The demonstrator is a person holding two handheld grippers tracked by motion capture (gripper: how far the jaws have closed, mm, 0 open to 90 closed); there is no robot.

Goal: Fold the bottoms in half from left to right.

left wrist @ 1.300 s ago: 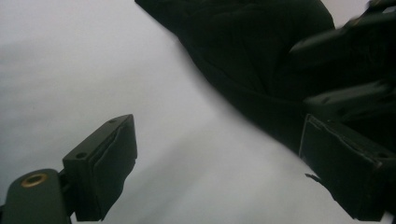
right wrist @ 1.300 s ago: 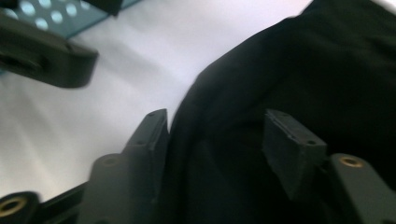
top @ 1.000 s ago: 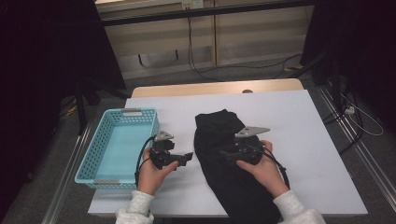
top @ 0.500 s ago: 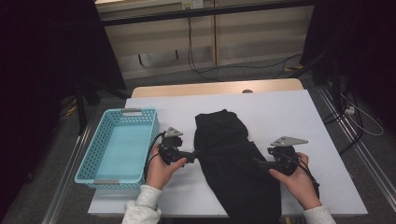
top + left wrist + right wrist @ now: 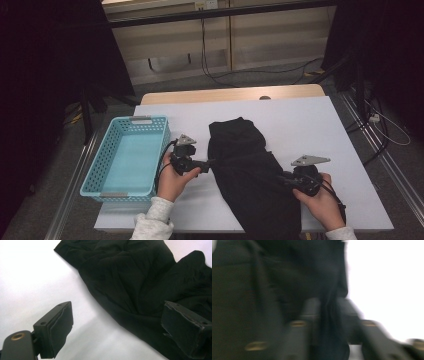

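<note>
A black garment point(image 5: 250, 170) lies crumpled on the white table point(image 5: 310, 120), running from the middle toward the front edge. My left gripper point(image 5: 209, 162) is at the garment's left edge. In the left gripper view point(image 5: 117, 312) it stands open, one jaw over bare table and the other over the garment point(image 5: 130, 277). My right gripper point(image 5: 284, 179) is at the garment's right edge near the front. The right gripper view is blurred; there the gripper point(image 5: 328, 307) has its jaws close together with a fold of the black garment point(image 5: 262, 277) pinched between them.
An empty light-blue plastic basket point(image 5: 131, 120) stands on the table's left side, just left of my left hand. Bare white table stretches to the right and behind the garment. Cables lie on the floor beyond the table.
My right gripper moved from over the middle of the garment out to its right edge. My left gripper shifted right, up to the garment's left edge.
</note>
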